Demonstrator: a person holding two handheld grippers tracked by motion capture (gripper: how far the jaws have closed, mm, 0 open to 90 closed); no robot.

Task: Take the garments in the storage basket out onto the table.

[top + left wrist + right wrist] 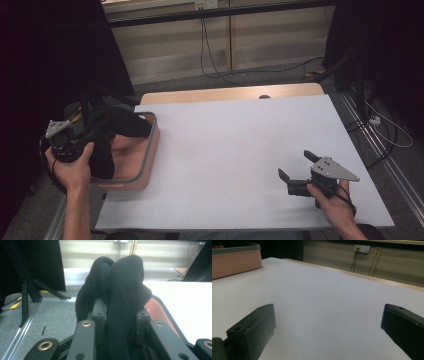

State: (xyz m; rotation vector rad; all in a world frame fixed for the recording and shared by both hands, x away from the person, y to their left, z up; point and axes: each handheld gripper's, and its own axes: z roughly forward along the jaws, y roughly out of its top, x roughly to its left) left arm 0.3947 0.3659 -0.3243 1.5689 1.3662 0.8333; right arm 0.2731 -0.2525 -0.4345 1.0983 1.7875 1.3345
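A black cloth [112, 130] hangs bunched over the pink bin [150, 150] at the table's left edge. My left gripper [82, 137] is shut on it, held above the bin's near-left side. In the left gripper view the black cloth [122, 297] is pinched between both jaws and rises in two thick folds, with the pink bin [160, 312] below to the right. My right gripper [296, 165] rests low over the white table [240, 150] at the front right, open. In the right gripper view its jaws stand wide apart with bare white table [324, 297] between them.
The pink bin [234, 261] with a grey rim shows far left in the right gripper view. A wooden strip [230, 93] borders the table's far edge. Cables [215, 55] run across the floor behind, and a metal frame rail [380, 150] runs along the right side.
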